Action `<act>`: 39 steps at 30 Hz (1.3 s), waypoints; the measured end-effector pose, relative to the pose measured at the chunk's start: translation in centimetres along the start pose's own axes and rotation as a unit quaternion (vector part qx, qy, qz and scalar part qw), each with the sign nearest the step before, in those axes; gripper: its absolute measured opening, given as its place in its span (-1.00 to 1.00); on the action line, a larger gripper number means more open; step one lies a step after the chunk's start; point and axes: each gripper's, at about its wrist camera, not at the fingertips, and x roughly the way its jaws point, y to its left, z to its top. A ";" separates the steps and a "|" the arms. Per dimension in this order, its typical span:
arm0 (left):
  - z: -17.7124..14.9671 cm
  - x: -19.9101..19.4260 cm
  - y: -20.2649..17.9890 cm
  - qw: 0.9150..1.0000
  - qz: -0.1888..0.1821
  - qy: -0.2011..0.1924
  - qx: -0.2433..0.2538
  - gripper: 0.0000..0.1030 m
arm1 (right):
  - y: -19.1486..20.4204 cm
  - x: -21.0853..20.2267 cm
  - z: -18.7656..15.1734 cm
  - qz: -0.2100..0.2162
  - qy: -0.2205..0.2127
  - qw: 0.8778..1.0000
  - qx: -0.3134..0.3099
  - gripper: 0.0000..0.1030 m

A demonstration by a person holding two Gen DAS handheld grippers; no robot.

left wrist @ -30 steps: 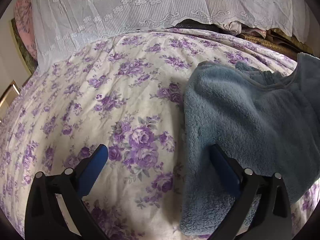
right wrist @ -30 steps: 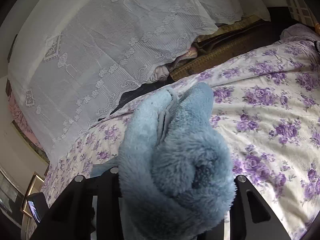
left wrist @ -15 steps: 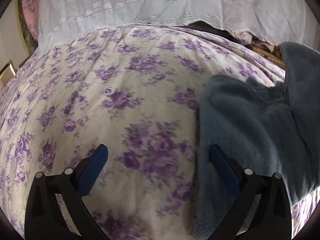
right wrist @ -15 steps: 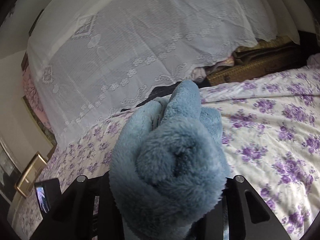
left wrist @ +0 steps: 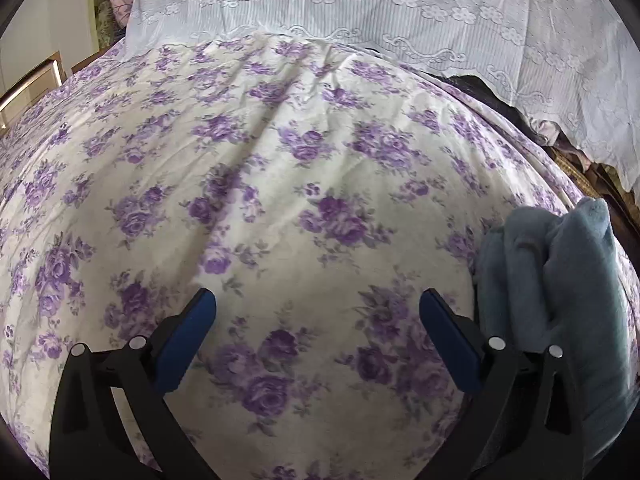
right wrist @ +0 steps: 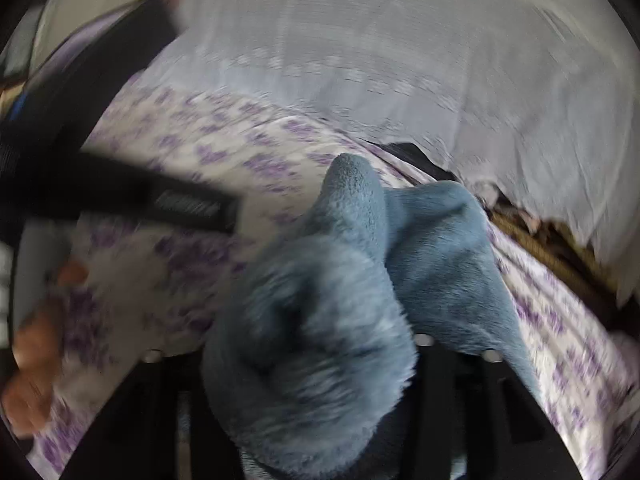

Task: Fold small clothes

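A fluffy blue fleece garment (right wrist: 320,320) is bunched up and fills the right wrist view, hiding the fingers. My right gripper (right wrist: 316,364) is shut on it and holds it above the bed. The same garment shows in the left wrist view (left wrist: 560,280) at the right edge, lifted in folds beside my right blue finger (left wrist: 448,340). My left gripper (left wrist: 316,320) is open and empty, low over the floral bedsheet (left wrist: 280,200), with nothing between its blue pads.
The bed is covered by a white sheet with purple roses. A white lace cloth (left wrist: 400,20) hangs along the far side. Dark bedding (left wrist: 592,184) lies at the far right. The other gripper's black body (right wrist: 100,184) and a hand (right wrist: 36,360) show at the left of the right wrist view.
The right gripper has lifted the blue garment off the sheet and swung left; its view is blurred. The left gripper has moved left, so the garment now sits only at its right edge.
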 end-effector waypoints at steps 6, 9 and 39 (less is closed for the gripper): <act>0.3 -0.3 0.3 1.000 0.003 -0.007 0.002 0.92 | -0.7 -2.9 0.1 0.067 -0.018 0.997 -0.016 0.50; 0.3 -1.2 0.2 1.000 0.012 -0.021 0.011 0.92 | -2.4 -6.1 0.0 0.113 -0.047 0.992 -0.016 0.51; -2.0 -5.0 -5.3 0.989 -0.098 -0.046 0.097 0.92 | -15.5 -1.9 0.7 0.156 -0.008 0.964 0.214 -0.67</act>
